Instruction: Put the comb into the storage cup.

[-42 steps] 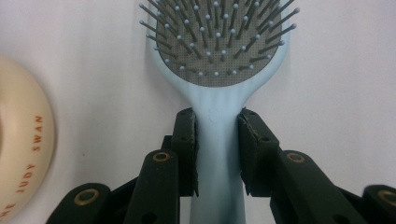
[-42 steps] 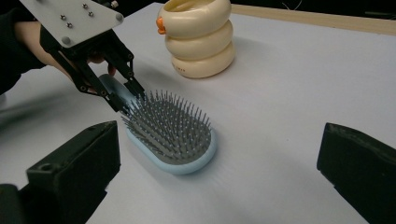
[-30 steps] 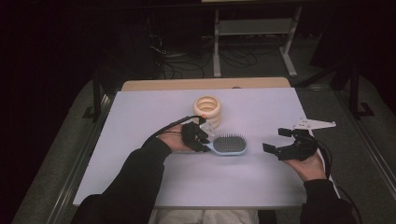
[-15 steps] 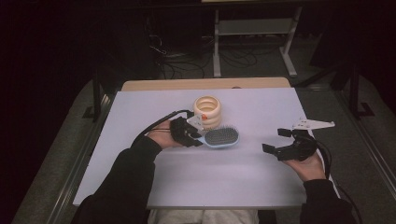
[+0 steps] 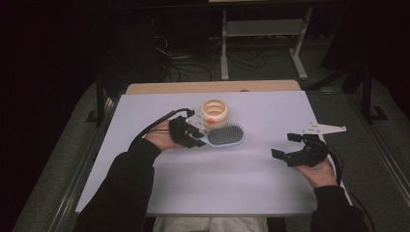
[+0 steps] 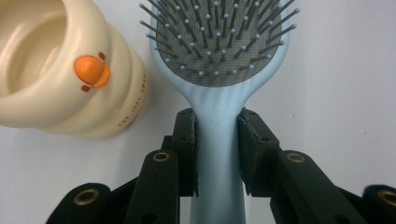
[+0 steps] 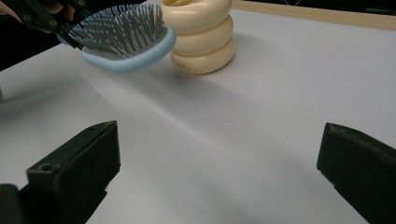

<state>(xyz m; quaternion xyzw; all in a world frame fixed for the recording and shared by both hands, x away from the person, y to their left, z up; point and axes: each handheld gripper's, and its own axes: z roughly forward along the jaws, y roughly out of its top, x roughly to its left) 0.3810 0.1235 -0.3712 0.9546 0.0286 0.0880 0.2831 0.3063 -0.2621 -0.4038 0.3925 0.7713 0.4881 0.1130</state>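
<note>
Left tool [image 5: 199, 140] pinches the light-blue hairbrush [image 5: 225, 135] by its handle, jaws pressed on both sides, bristles up. Brush head hangs clear above the counter [image 5: 232, 183], just beside the cream ringed cup [image 5: 214, 112]. Right tool [image 5: 288, 146] sits well apart on the right, jaws spread, nothing between them.

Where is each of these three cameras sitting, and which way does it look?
High view: above the person's side, looking forward and down on the table; both forearms, left gripper, right gripper.
Left gripper view: on that gripper, along jaws clamping the hairbrush handle.
Right gripper view: low, across the table, between open jaws.
Shared: hairbrush and cream cup.
</note>
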